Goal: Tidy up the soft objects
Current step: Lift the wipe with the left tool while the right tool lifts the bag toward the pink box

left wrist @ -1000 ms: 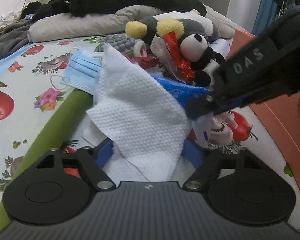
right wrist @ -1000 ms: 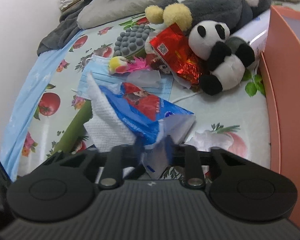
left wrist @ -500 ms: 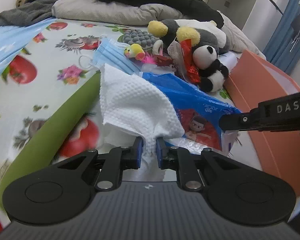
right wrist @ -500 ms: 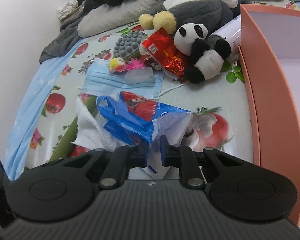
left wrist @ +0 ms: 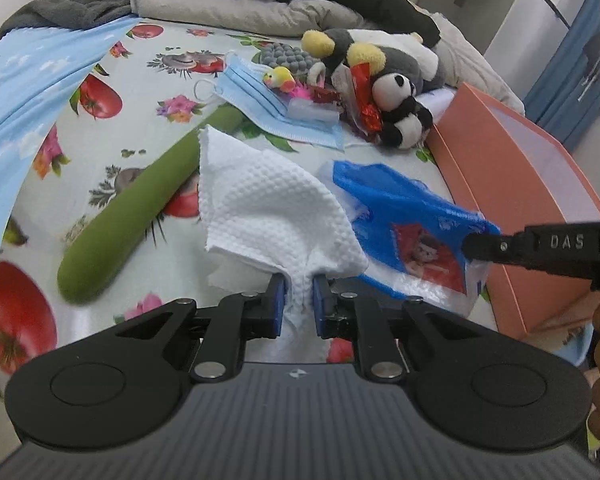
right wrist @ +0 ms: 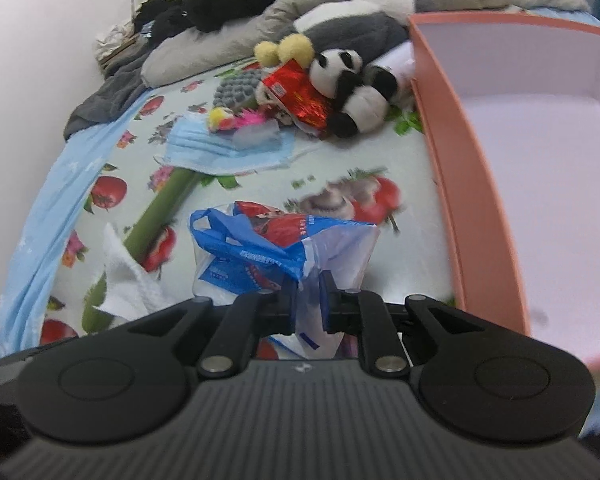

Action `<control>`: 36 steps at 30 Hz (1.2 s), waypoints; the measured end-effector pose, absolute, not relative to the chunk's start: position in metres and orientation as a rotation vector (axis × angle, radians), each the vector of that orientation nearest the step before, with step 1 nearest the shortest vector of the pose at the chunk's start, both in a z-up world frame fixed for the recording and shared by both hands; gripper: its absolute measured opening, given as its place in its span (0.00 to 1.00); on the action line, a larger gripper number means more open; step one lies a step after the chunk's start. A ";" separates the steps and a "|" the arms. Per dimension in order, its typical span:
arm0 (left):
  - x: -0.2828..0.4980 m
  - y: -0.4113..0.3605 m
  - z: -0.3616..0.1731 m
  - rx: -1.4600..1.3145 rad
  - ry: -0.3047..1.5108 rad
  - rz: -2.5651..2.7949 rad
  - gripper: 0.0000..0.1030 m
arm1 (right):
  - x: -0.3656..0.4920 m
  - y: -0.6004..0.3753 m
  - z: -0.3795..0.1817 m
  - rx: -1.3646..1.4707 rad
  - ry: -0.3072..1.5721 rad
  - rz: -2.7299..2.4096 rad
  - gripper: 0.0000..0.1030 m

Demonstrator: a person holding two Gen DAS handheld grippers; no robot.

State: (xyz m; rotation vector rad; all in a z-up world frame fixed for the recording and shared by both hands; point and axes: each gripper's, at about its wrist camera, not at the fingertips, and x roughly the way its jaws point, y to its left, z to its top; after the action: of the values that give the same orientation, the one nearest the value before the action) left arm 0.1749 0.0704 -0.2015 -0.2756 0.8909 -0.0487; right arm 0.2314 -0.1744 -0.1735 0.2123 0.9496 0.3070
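Observation:
My left gripper [left wrist: 298, 294] is shut on a white embossed tissue cloth [left wrist: 268, 208], held up above the bed; the cloth also shows in the right wrist view [right wrist: 128, 280]. My right gripper [right wrist: 306, 294] is shut on a blue and white plastic bag [right wrist: 268, 248], lifted off the sheet; the bag also shows in the left wrist view [left wrist: 404, 220], with the right gripper's finger [left wrist: 540, 246] on its right edge. An open orange box [right wrist: 460, 168] with a pale inside stands to the right.
A long green soft roll [left wrist: 140, 208] lies on the fruit-print sheet. Behind it lie a blue face mask [left wrist: 268, 108], a panda plush [left wrist: 400, 112], a red foil packet [right wrist: 300, 96], a grey bumpy ball [left wrist: 286, 54], a small yellow-pink toy [right wrist: 236, 118] and pillows with dark clothes.
Both grippers have lifted and drawn back from the pile, each keeping its hold. The cloth and the bag have come apart. The orange box now fills more of the right wrist view.

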 end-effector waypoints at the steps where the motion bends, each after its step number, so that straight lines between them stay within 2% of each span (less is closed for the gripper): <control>1: 0.172 0.069 -0.200 -0.274 0.896 -0.052 0.17 | 0.225 -0.176 -0.174 0.216 0.954 0.298 0.15; 9: 0.153 0.064 -0.188 -0.269 0.910 -0.080 0.17 | 0.190 -0.189 -0.185 0.264 0.998 0.279 0.20; 14: 0.150 0.069 -0.186 -0.291 0.918 -0.081 0.17 | 0.189 -0.194 -0.182 0.229 1.025 0.305 0.40; 16: 0.150 0.071 -0.186 -0.288 0.924 -0.081 0.17 | 0.188 -0.197 -0.177 0.221 1.007 0.318 0.54; 17: 0.150 0.072 -0.186 -0.287 0.926 -0.080 0.17 | 0.187 -0.197 -0.174 0.199 0.987 0.328 0.57; 25: 0.146 0.078 -0.183 -0.272 0.943 -0.077 0.17 | 0.199 -0.173 -0.165 0.012 0.906 0.466 0.57; 36: 0.140 0.086 -0.180 -0.279 0.952 -0.069 0.17 | 0.226 -0.142 -0.187 -0.104 0.965 0.608 0.56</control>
State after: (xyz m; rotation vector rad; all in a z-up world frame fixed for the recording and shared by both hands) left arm 0.1395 0.0859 -0.1802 -0.2789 0.9517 -0.0689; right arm 0.2257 -0.1422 -0.1867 -0.1040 0.9651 0.6075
